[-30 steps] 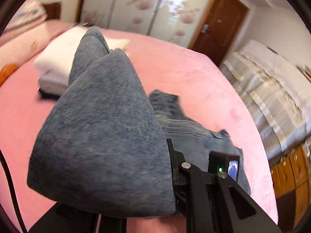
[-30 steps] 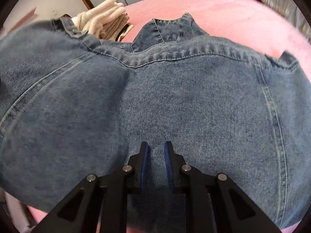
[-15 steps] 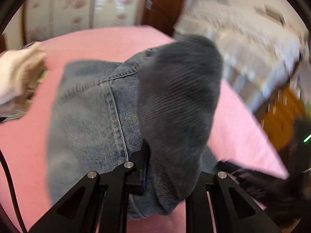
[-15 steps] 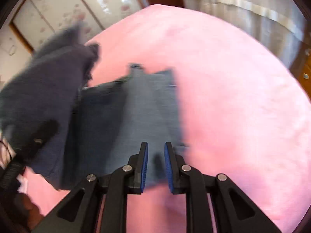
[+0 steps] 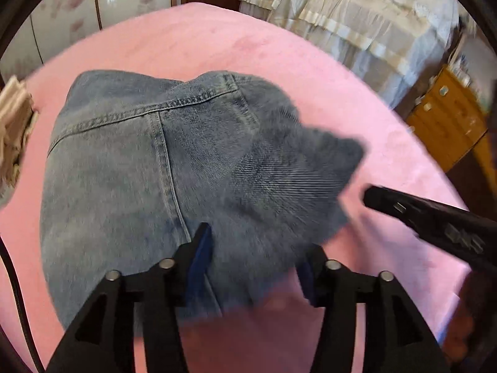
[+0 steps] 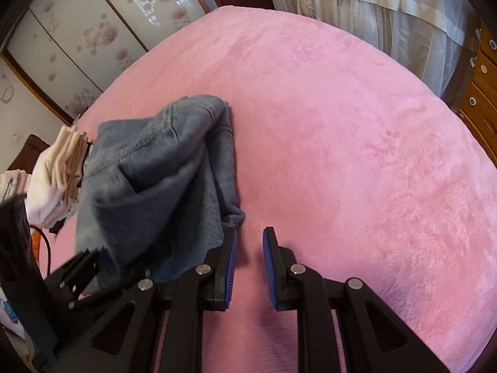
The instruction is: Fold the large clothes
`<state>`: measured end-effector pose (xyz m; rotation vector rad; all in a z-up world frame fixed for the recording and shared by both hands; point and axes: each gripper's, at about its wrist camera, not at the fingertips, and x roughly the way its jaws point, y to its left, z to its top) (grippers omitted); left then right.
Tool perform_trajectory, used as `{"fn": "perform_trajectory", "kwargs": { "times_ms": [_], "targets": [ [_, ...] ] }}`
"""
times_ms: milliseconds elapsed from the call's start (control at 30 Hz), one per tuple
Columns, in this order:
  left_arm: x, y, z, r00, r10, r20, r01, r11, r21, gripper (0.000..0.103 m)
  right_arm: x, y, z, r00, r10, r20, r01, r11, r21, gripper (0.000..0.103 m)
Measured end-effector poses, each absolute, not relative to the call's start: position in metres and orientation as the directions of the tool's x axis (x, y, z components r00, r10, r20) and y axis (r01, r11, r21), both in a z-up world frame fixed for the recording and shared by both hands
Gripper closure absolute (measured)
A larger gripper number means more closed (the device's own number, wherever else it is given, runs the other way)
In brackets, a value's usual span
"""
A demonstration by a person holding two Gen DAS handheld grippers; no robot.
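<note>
The jeans [image 5: 149, 186] lay bunched on the pink bedspread [image 5: 248, 46], their near edge hidden behind the left gripper [image 5: 256, 245], whose jaws had just been opening and stood released around the blurred denim. The right gripper [image 6: 248, 242], angled downward, gaped narrowly over bare bedspread, jeans just left of it.

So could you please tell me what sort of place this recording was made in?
Most likely a home bedroom: a bed with a pink blanket, a floral sliding-door wardrobe, and a wooden chest of drawers.
</note>
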<state>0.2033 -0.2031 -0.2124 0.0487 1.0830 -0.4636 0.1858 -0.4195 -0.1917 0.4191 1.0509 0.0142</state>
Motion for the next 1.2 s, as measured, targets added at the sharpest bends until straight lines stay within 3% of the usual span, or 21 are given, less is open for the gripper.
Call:
{"fn": "perform_trajectory", "kwargs": {
  "times_ms": [67, 200, 267, 400, 533, 567, 600, 633, 667, 700, 733, 767, 967, 1033, 1133, 1200],
  "targets": [
    [0.189, -0.192, -0.195, 0.381, -0.368, -0.848, 0.378, 0.899, -0.221, 0.045, 0.188, -0.42, -0.179, 0.515, 0.216, -0.83, 0.173, 0.922, 0.347, 0.084],
    [0.172, -0.154, -0.162, 0.437, -0.336, -0.834, 0.316, 0.926, -0.207, 0.033, 0.189, -0.414, -0.149, 0.544, 0.268, -0.795, 0.115, 0.915, 0.387, 0.06],
    [0.173, -0.131, -0.156, 0.461, -0.28, -0.842, 0.262, 0.95, -0.172, 0.029, 0.19, -0.402, -0.141, 0.548, 0.29, -0.785, 0.068, 0.919, 0.387, 0.06],
    [0.193, -0.081, -0.173, 0.466, -0.149, -0.872, 0.147, 0.985, -0.089, 0.029, 0.2, -0.375, -0.141, 0.521, 0.316, -0.793, -0.012, 0.931, 0.364, 0.06],
    [0.215, -0.059, -0.187, 0.451, -0.157, -0.879, 0.098, 0.987, -0.126, 0.029, 0.212, -0.356, -0.16, 0.469, 0.293, -0.833, -0.038, 0.949, 0.313, 0.06],
    [0.219, -0.062, -0.189, 0.456, -0.153, -0.877, 0.103, 0.988, -0.119, 0.029, 0.214, -0.353, -0.165, 0.462, 0.287, -0.839, -0.043, 0.952, 0.302, 0.064],
    [0.223, -0.066, -0.192, 0.466, -0.144, -0.873, 0.112, 0.988, -0.103, 0.029, 0.216, -0.351, -0.17, 0.455, 0.285, -0.843, -0.054, 0.954, 0.294, 0.079],
    [0.227, -0.069, -0.195, 0.472, -0.139, -0.871, 0.123, 0.988, -0.09, 0.029, 0.216, -0.35, -0.173, 0.453, 0.274, -0.848, -0.059, 0.959, 0.278, 0.085],
    [0.23, -0.072, -0.198, 0.471, -0.138, -0.871, 0.133, 0.988, -0.085, 0.03, 0.217, -0.351, -0.174, 0.455, 0.266, -0.85, -0.059, 0.961, 0.27, 0.087],
    [0.232, -0.075, -0.202, 0.467, -0.149, -0.872, 0.139, 0.986, -0.094, 0.038, 0.215, -0.356, -0.173, 0.463, 0.269, -0.844, -0.054, 0.96, 0.276, 0.088],
    [0.235, -0.079, -0.206, 0.456, -0.166, -0.874, 0.149, 0.983, -0.109, 0.056, 0.213, -0.36, -0.171, 0.479, 0.26, -0.839, -0.041, 0.961, 0.274, 0.089],
    [0.237, -0.081, -0.211, 0.439, -0.171, -0.882, 0.155, 0.981, -0.113, 0.062, 0.209, -0.364, -0.171, 0.492, 0.237, -0.838, -0.026, 0.966, 0.258, 0.089],
    [0.224, -0.099, -0.229, 0.479, -0.126, -0.869, 0.234, 0.972, -0.012, 0.062, 0.201, -0.372, -0.239, 0.412, 0.174, -0.895, 0.058, 0.975, 0.217, 0.089],
    [0.222, -0.104, -0.231, 0.501, -0.102, -0.86, 0.249, 0.968, 0.03, 0.062, 0.202, -0.373, -0.243, 0.421, 0.17, -0.891, 0.085, 0.97, 0.226, 0.087],
    [0.223, -0.099, -0.228, 0.499, -0.124, -0.858, 0.244, 0.97, 0.002, 0.061, 0.202, -0.375, -0.234, 0.421, 0.174, -0.89, 0.112, 0.964, 0.242, 0.086],
    [0.225, -0.093, -0.225, 0.483, -0.14, -0.864, 0.24, 0.97, -0.023, 0.061, 0.199, -0.374, -0.225, 0.42, 0.165, -0.892, 0.108, 0.967, 0.23, 0.076]
  ]
}}
